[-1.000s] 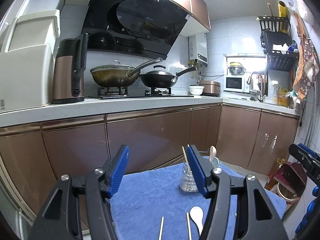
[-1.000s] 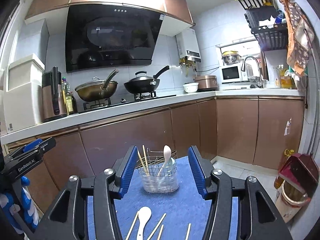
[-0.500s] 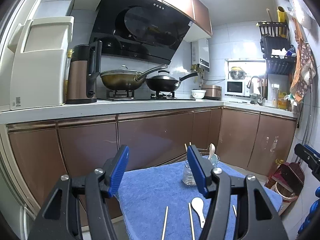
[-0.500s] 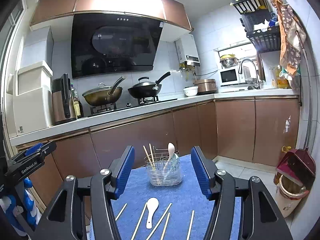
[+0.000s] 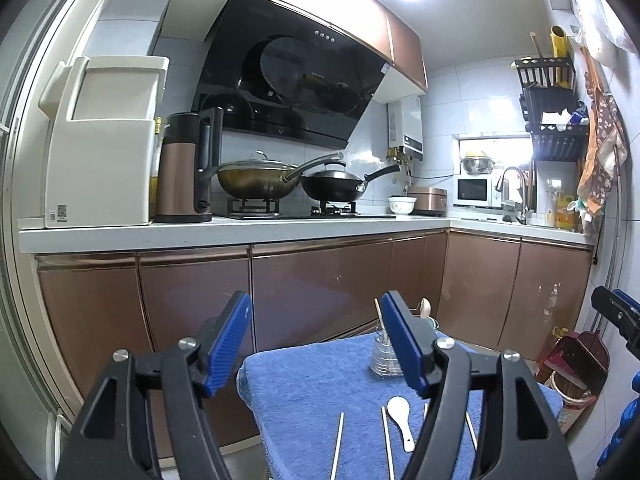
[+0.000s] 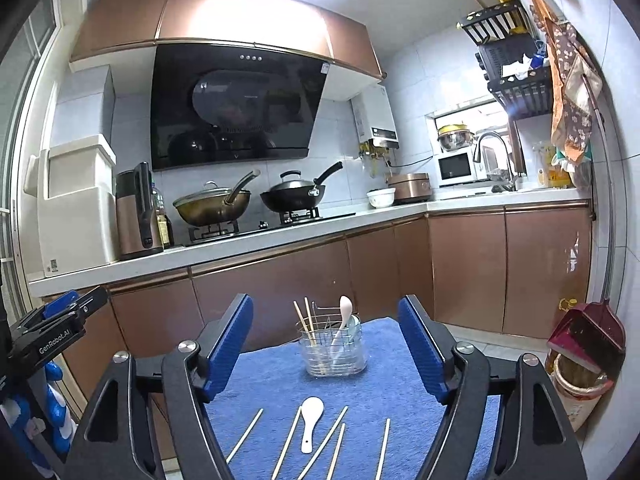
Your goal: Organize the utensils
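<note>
The job looks partly done. The wire utensil holder [image 6: 333,350] stands upright toward the far end of the blue towel [image 6: 400,396] on the tabletop, and it already carries 2 chopsticks [image 6: 306,322] and a white spoon [image 6: 344,314]. Left to sort: another white spoon [image 6: 310,420] lying flat near the front, with 5 loose chopsticks [image 6: 288,440] fanned beside it, none touching the holder.

Both tools hang above the near edge, empty. The right tool [image 6: 326,344] is spread wide, its blue pads framing the holder from a distance; the left tool [image 5: 316,340] is likewise wide apart, gripping nothing.

Writing I can read: "GenRobot.AI" on the left tool's body in the right wrist view. The white bin [image 5: 100,152] on the counter has a small QR label, too tiny to read
</note>
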A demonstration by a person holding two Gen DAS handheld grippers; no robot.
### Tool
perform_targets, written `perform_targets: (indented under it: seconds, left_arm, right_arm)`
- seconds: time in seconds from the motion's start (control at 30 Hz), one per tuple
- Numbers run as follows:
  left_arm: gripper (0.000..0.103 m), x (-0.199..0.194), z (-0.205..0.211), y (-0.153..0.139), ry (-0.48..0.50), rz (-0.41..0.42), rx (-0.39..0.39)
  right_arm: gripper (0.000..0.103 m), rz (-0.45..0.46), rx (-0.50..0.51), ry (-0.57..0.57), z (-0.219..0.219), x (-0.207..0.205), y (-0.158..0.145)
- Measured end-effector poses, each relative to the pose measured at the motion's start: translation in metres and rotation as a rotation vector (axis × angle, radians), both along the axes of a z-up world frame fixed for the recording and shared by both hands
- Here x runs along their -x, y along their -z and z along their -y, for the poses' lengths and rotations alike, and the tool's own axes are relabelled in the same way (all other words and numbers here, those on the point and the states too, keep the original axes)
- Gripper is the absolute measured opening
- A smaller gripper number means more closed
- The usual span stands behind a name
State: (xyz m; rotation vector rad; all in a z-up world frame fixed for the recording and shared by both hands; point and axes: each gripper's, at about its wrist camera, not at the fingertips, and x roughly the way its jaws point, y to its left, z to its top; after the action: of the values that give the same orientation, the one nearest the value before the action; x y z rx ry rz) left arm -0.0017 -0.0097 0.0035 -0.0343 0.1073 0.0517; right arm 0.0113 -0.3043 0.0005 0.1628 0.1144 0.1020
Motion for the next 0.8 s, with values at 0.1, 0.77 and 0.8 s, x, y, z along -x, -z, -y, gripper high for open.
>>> perform_targets:
  seconds: [0.1,0.77,0.8]
  left_arm:
    - [0.066,0.006,-0.004,-0.001,-0.007,0.008,0.000]
    - [0.067,0.004,-0.004,0.009,-0.017,-0.027,0.004]
    - [0.067,0.003,-0.003,0.010,-0.018,-0.030,0.001]
  right_arm:
    - [0.075,0.010,-0.002,-0.003,0.000,0.005,-0.001]
    - [0.075,0.014,-0.012,-0.002,0.007,0.016,0.001]
    - [0.075,0.012,-0.012,-0.001,0.008,0.016,0.002]
